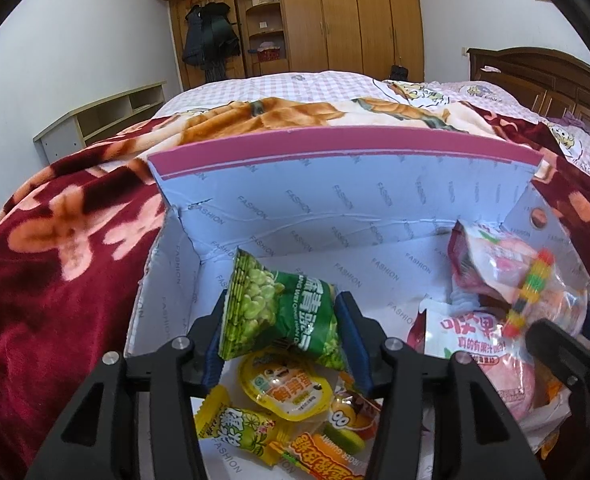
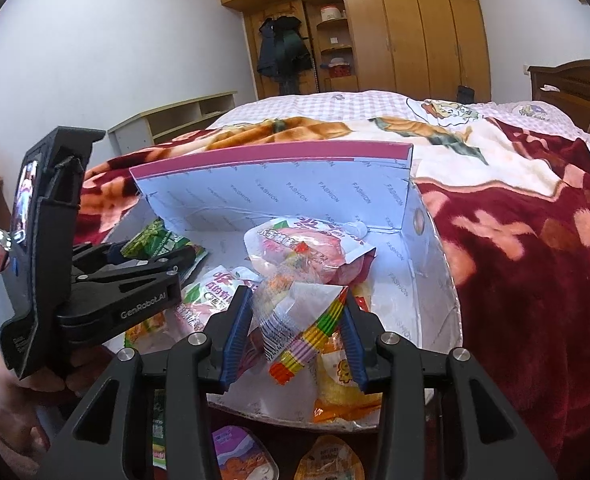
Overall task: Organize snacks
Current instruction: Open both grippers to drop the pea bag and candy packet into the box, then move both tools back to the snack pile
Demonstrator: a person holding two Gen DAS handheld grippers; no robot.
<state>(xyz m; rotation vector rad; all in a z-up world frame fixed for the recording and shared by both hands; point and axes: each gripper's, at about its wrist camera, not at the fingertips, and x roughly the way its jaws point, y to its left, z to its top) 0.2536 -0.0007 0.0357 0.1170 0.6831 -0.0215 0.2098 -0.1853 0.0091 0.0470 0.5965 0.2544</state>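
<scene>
A white box with a pink rim lies open on the bed. My left gripper hangs over its left part, shut on a green pea packet that tilts between the blue pads. The right wrist view shows that left gripper from the side with the green packet in it. My right gripper is shut on a clear candy packet with a rainbow-striped edge, over the box's near right part. Pink pouches lie under it.
Below the left gripper lie a yellow jelly cup, a lemon packet and a gummy packet. Two more jelly cups sit in front of the box. A red floral blanket surrounds it. A wardrobe stands behind.
</scene>
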